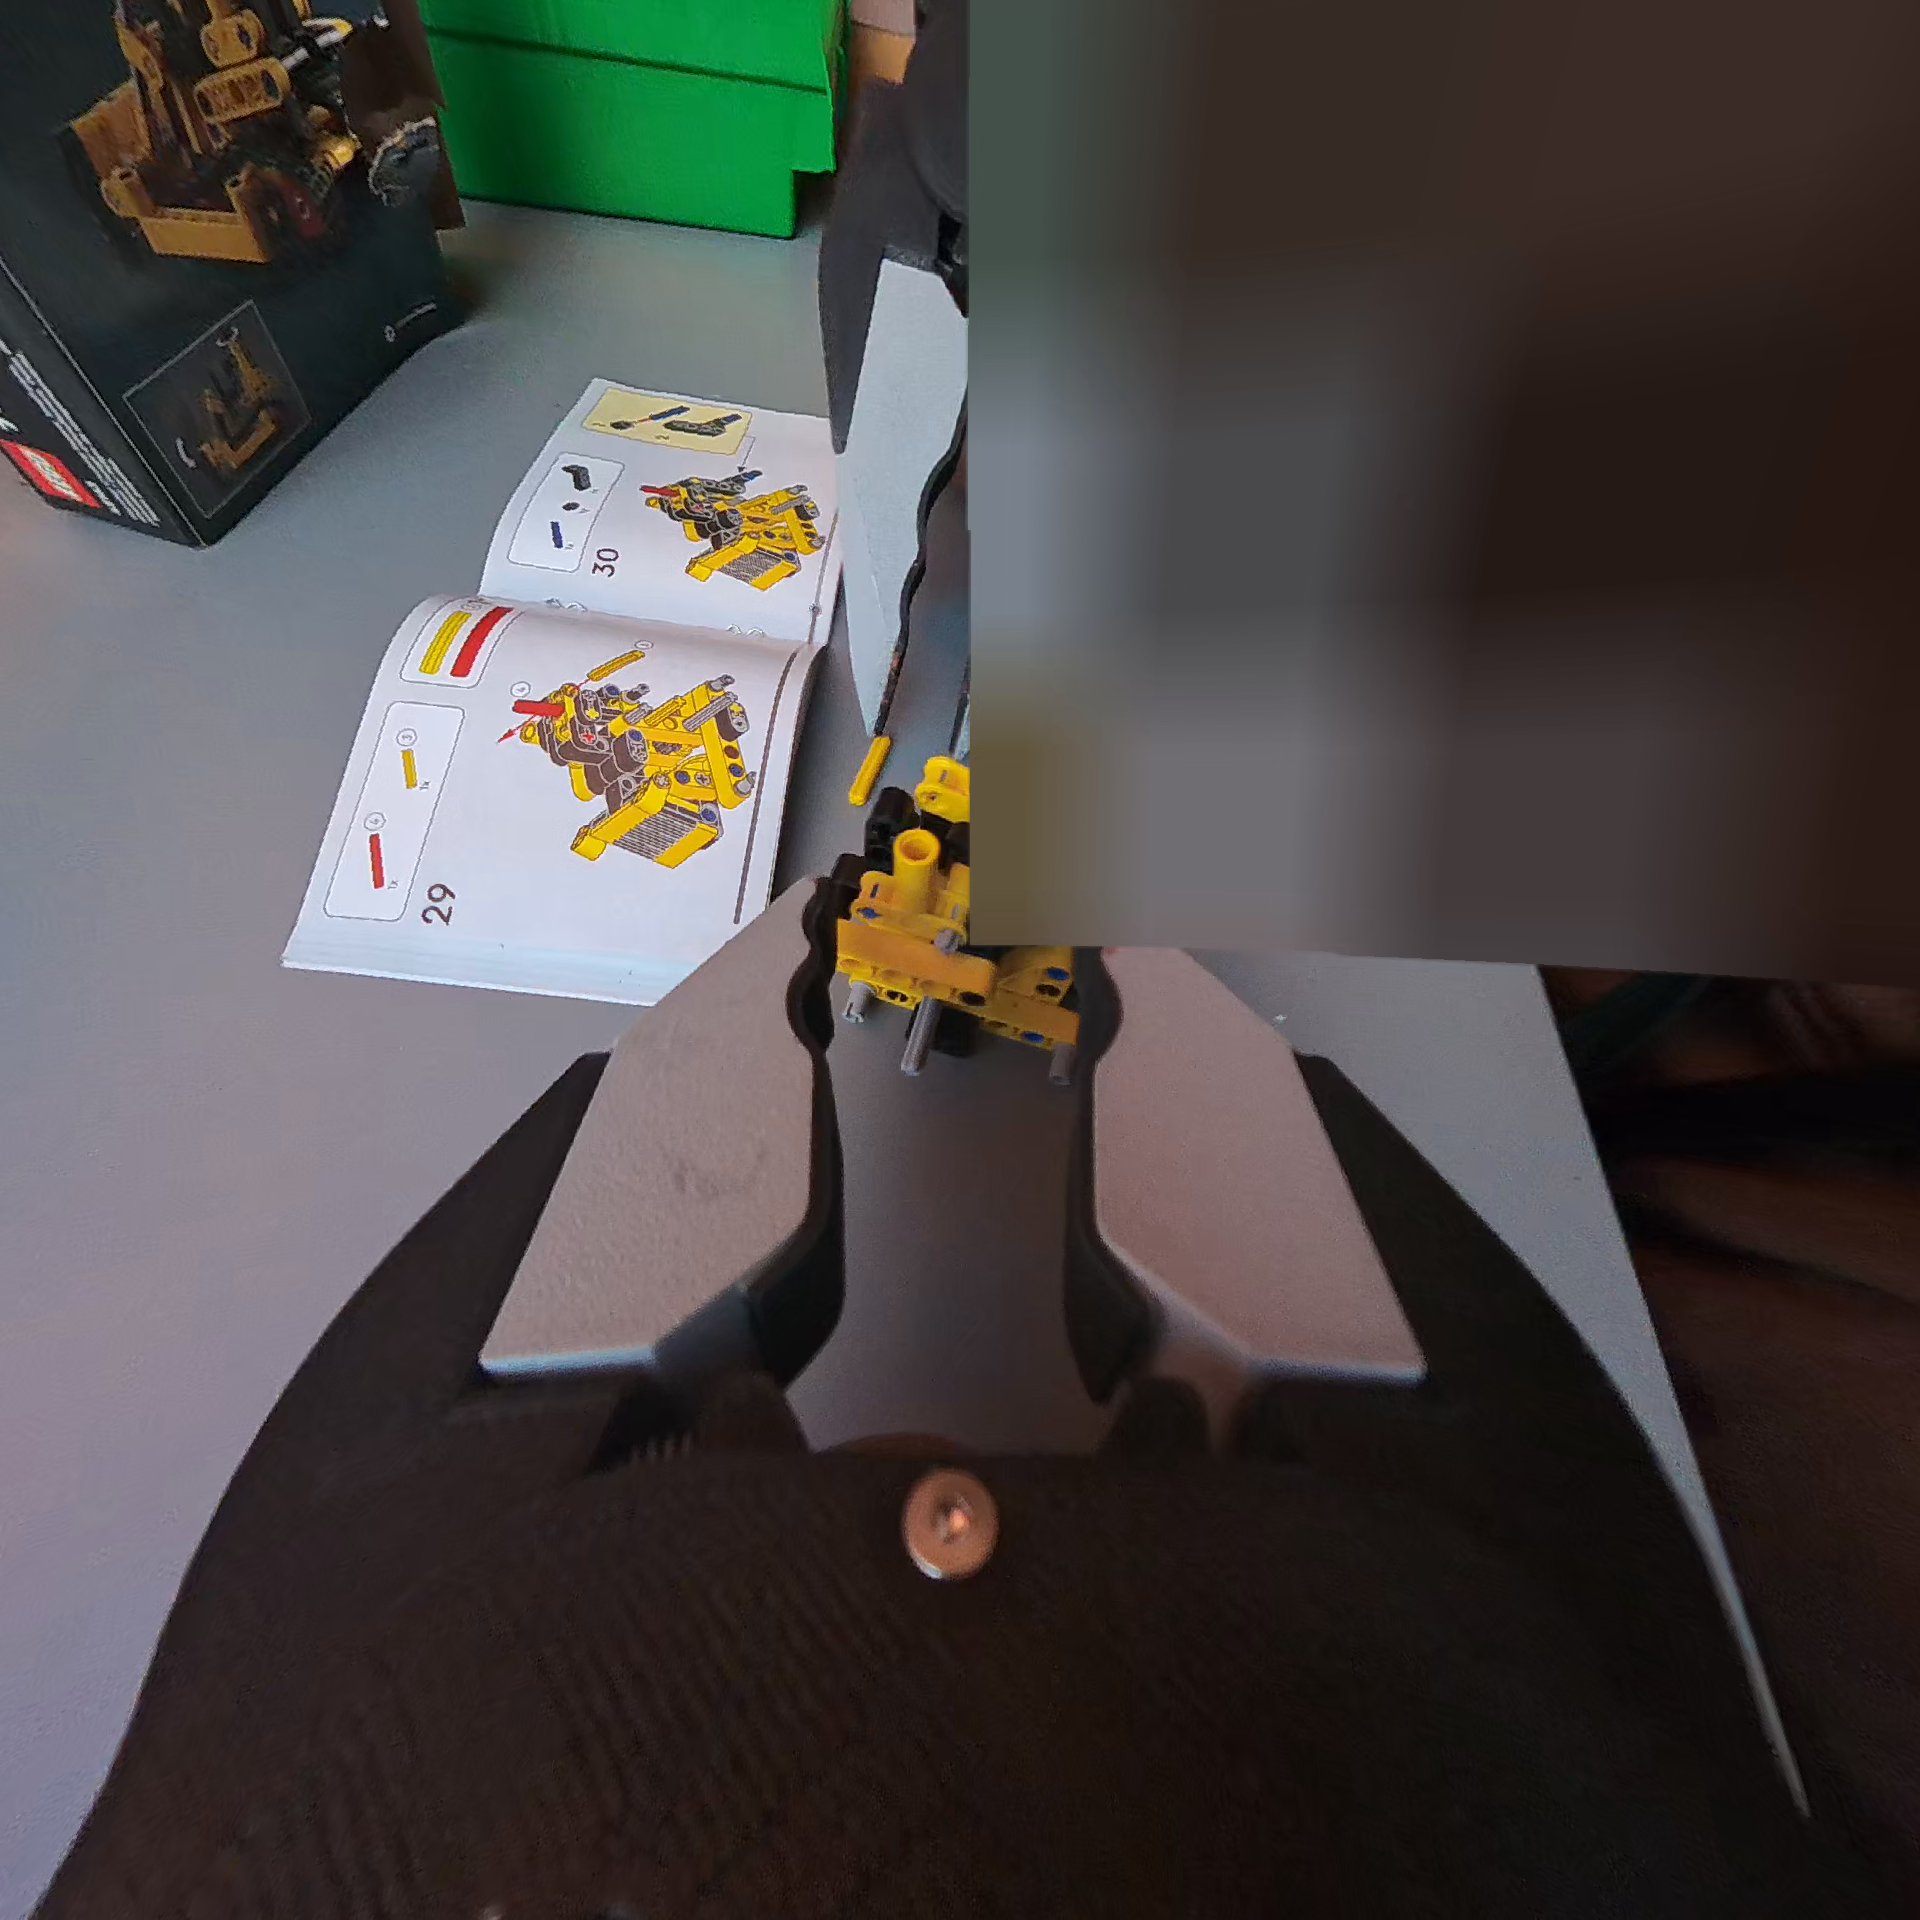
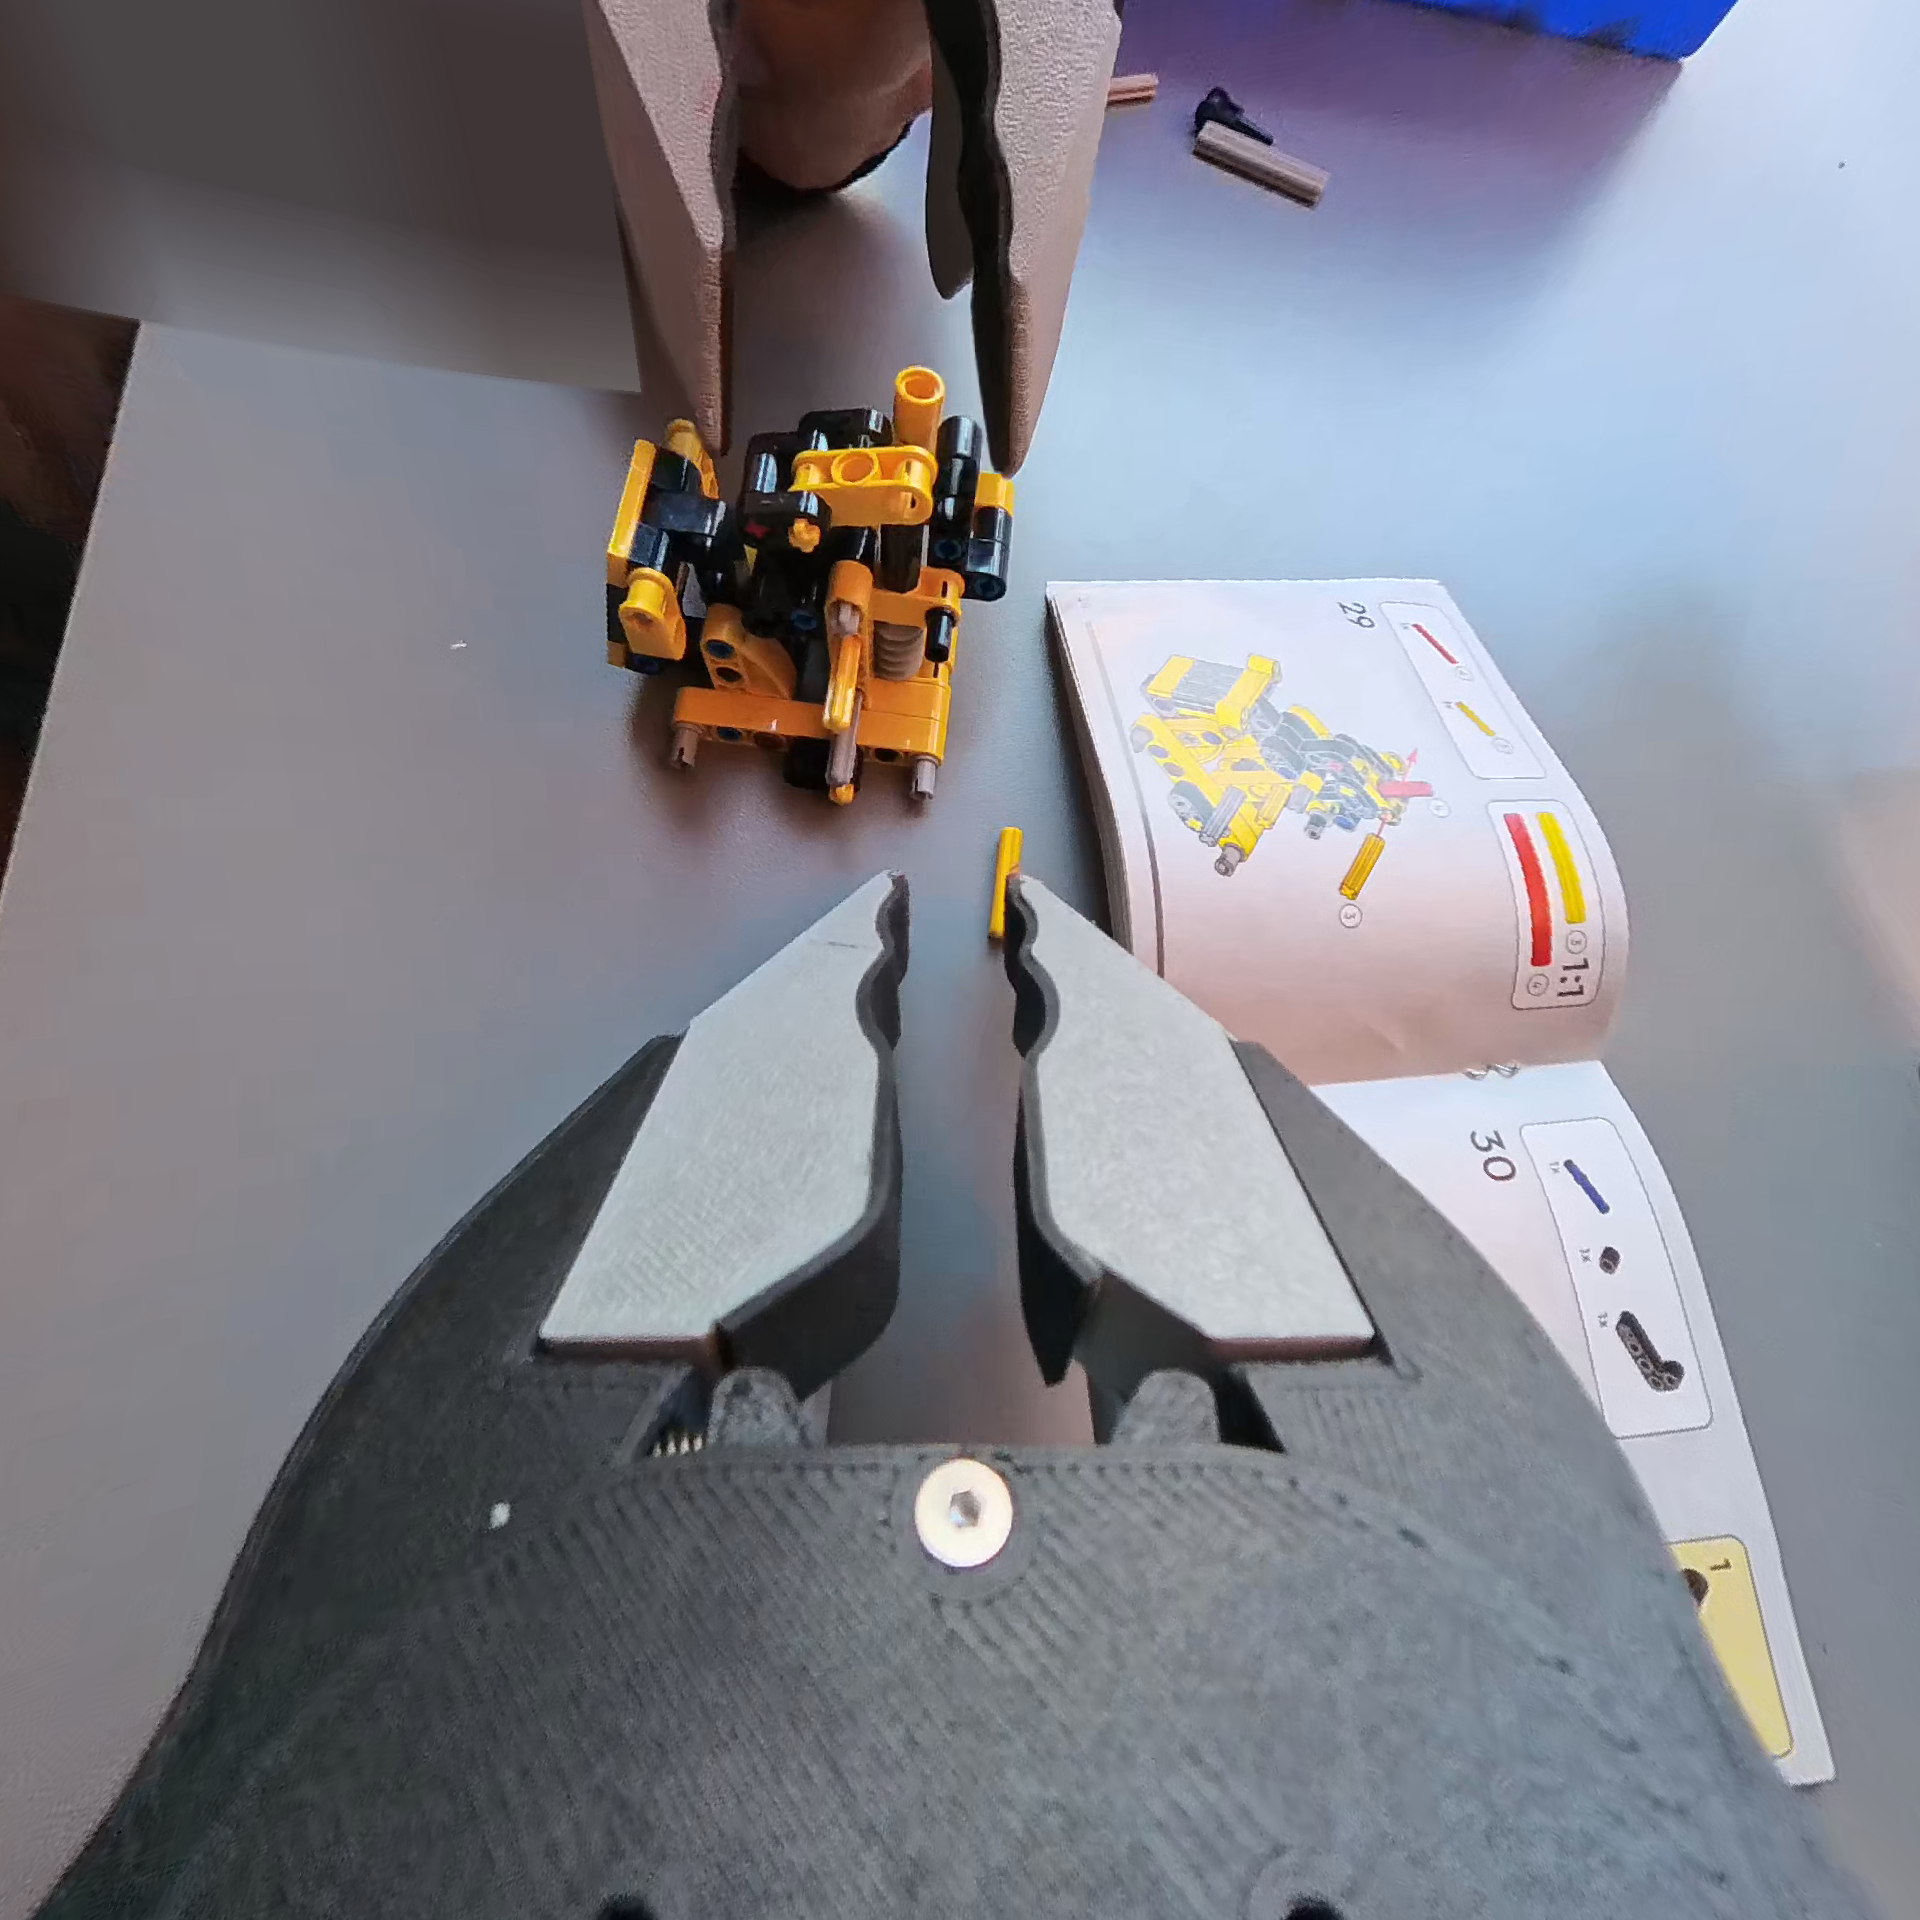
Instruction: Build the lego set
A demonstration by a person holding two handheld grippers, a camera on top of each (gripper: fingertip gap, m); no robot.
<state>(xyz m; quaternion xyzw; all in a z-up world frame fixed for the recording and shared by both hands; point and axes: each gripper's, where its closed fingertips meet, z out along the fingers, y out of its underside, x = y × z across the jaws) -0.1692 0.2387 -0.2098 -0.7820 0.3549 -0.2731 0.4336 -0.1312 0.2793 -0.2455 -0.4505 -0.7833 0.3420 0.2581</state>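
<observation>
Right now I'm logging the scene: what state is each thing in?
Model: partly built, upright on table, between the left fingers.
Yellow axle: loose, lying flat by the right fingertip.
Booklet: open, flat.
Left gripper: open, straddling the model.
Right gripper: open, empty.
Box: standing.

A hobby or office-style desk rather than a workshop: a plain, smooth grey tabletop (image 2: 312, 831) with a dark floor past its edge. Ahead-left of the left tongs lie an open white paper instruction booklet (image 1: 582, 769), a dark cardboard toy box (image 1: 208, 260) and bright green cardboard boxes (image 1: 634, 114). No tools or machinery show.
</observation>
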